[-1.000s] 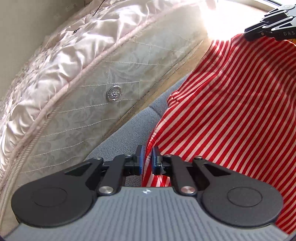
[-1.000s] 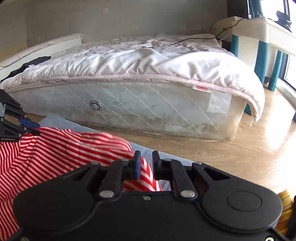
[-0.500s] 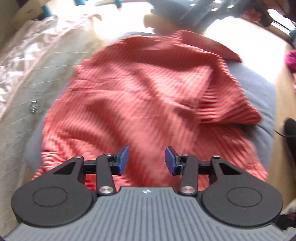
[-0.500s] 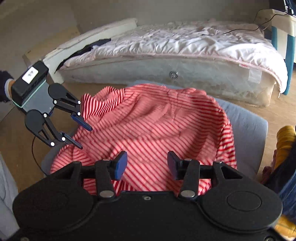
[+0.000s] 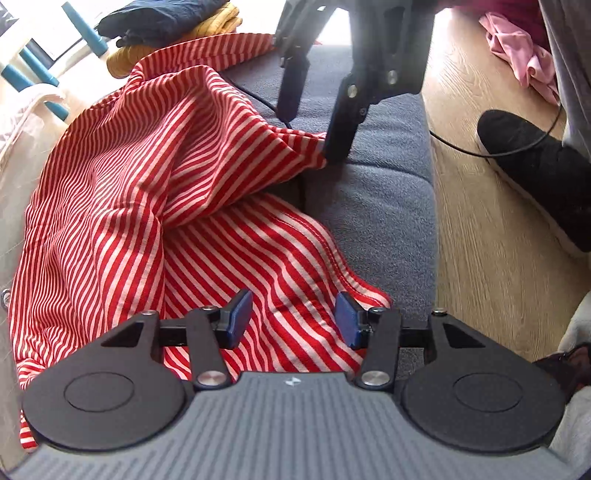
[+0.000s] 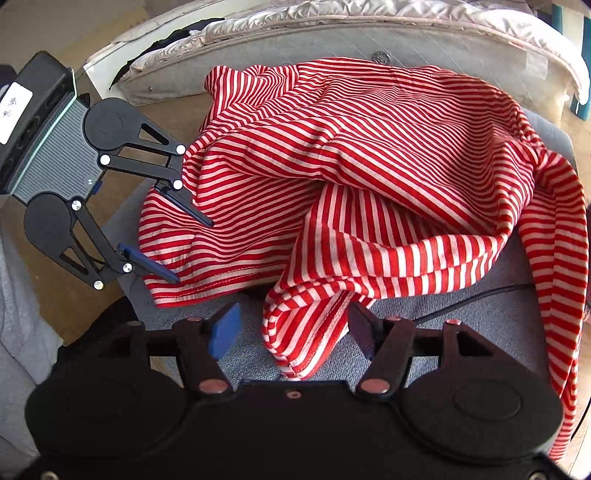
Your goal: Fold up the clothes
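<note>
The striped shirt (image 6: 369, 155) lies crumpled on the cushion (image 5: 388, 206); the left gripper (image 5: 291, 319) and right gripper (image 6: 291, 328) hover released at its near edge.

You have a red-and-white striped garment (image 5: 155, 177) lying on a grey-blue cushion (image 5: 388, 206). Your left gripper (image 5: 291, 321) is black with a ribbed grey body and blue pads (image 5: 238, 317); your right gripper (image 6: 291, 328) is black, also with blue pads. The floor (image 5: 487, 236) is pale wood. A black shoe (image 5: 535, 166), pink cloth (image 5: 524, 62) and a mustard-yellow and navy pile (image 5: 173, 26) sit around it.
</note>
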Demonstrator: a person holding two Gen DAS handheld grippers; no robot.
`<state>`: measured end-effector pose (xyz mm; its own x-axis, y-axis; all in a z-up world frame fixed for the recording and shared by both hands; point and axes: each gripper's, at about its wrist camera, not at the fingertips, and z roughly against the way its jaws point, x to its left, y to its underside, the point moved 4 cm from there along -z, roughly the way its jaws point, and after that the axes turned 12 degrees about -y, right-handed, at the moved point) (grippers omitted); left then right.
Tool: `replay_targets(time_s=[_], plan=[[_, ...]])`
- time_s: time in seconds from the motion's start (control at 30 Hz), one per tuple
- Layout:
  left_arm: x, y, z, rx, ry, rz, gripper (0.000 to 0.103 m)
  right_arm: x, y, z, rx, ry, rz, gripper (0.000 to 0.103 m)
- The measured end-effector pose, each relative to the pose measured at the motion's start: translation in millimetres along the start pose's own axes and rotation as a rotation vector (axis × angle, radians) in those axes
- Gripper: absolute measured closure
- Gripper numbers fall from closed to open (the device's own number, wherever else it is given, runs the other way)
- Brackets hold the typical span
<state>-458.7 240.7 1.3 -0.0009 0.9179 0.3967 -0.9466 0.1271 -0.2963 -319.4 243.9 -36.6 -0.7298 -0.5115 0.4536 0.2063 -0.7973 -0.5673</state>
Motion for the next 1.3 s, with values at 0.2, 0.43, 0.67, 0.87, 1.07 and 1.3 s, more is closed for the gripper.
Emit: replay_targets(time_s=[0.2,0.43,0.67,0.87,1.07,1.3], plan=[[-15,2,-2,-0.008,0.059,-0.075,0.047,-4,-2,-9,-0.004,0.011,0.023,0.039],[-15,4,-16,0.005,0.084,-0.096,0.046,-12,-10,6,-0.069,0.017,-0.009,0.097],[25,14,-20,0.044,0.143,0.148,0.085,-28,-21,94,-0.269,0.113,-0.141,0.097],[60,24,5,0.082,0.154,0.263,0.094,-33,-33,134,-0.351,0.317,-0.073,0.097],[112,45,52,0.114,0.135,0.377,0.094,-57,-42,134,-0.309,0.319,-0.083,0.097],[77,62,78,0.153,0.425,0.382,0.094,-51,-33,126,-0.108,0.074,-0.085,0.097]])
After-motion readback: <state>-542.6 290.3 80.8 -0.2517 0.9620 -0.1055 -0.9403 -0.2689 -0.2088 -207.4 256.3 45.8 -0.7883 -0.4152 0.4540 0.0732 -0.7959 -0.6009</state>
